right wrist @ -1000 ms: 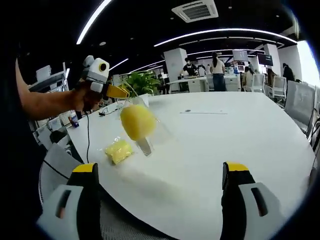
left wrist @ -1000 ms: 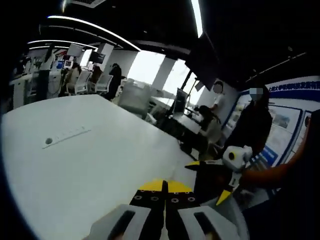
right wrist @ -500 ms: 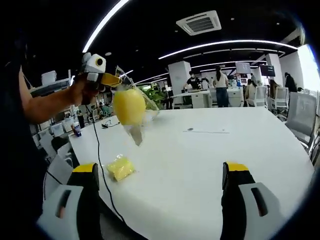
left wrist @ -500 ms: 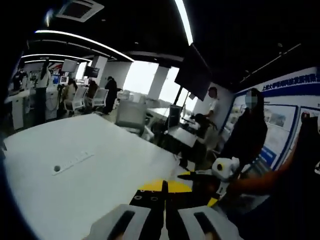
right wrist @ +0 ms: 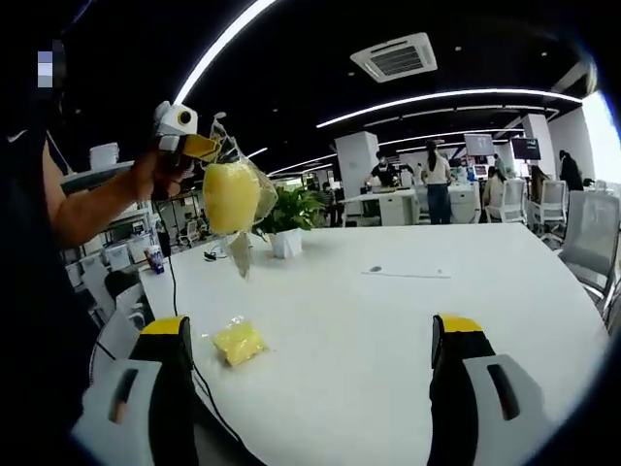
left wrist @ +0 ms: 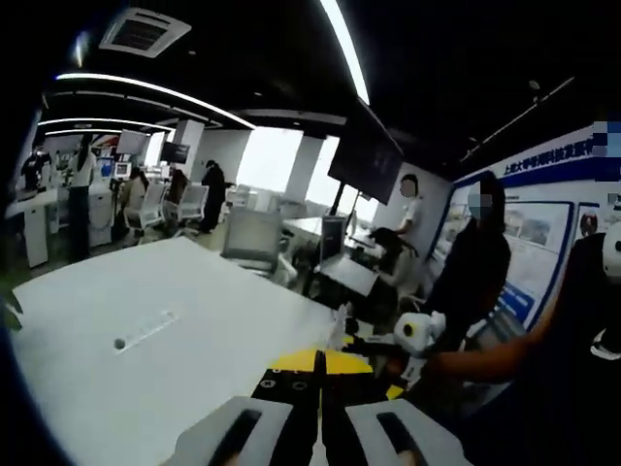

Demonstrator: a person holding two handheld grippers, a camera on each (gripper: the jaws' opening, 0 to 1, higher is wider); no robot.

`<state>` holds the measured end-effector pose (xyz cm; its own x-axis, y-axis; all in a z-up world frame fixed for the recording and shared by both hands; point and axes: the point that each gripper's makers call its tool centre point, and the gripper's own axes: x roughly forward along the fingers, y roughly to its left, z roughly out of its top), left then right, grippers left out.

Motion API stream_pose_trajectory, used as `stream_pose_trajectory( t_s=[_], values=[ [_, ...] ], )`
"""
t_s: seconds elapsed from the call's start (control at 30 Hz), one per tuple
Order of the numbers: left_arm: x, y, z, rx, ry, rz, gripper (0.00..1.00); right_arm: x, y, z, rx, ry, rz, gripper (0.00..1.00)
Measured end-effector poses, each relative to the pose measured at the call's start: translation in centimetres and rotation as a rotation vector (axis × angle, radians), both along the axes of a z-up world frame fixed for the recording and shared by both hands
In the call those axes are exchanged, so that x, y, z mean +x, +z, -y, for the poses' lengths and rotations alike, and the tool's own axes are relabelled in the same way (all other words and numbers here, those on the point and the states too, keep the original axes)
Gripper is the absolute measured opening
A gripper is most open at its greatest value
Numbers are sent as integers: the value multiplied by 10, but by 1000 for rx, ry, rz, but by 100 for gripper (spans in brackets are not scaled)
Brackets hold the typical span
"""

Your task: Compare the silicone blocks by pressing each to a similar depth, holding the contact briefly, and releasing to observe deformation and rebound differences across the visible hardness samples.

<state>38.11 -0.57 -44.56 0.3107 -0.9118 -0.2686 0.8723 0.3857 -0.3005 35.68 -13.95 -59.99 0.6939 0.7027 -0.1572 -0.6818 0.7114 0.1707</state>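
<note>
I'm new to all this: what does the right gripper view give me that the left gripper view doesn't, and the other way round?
Right gripper view: the left hand-held gripper raised, pinching a clear bag with a yellow block inside, another yellow block lying on the white table, and a potted plant.

Left gripper view: a dark hanging screen, a poster wall and a standing person.

Shared: the table, the office, and each other's hand-held gripper; the right hand-held gripper has its jaws wide apart.

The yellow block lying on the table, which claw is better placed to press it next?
Right. The right claw is open and empty, facing the yellow block on the table. The left claw is raised, shut on a bagged yellow block.
</note>
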Motion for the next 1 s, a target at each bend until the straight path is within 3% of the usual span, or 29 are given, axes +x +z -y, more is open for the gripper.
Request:
stream_pose_trajectory(
  t_s=[0.23, 0.57, 0.87, 1.0],
  values=[
    [-7, -3, -1, 1, 2, 1, 0, -6, 9, -9, 13, 33, 3, 96],
    [-11, -4, -9, -6, 13, 2, 0, 2, 25, -20, 15, 76, 38, 96],
    [-13, 4, -14, -23, 20, 9, 0, 9, 53, -56, 68, 205, 74, 96],
    [-16, 9, -14, -31, 13, 15, 0, 14, 74, -71, 147, 238, 81, 96]
  ],
)
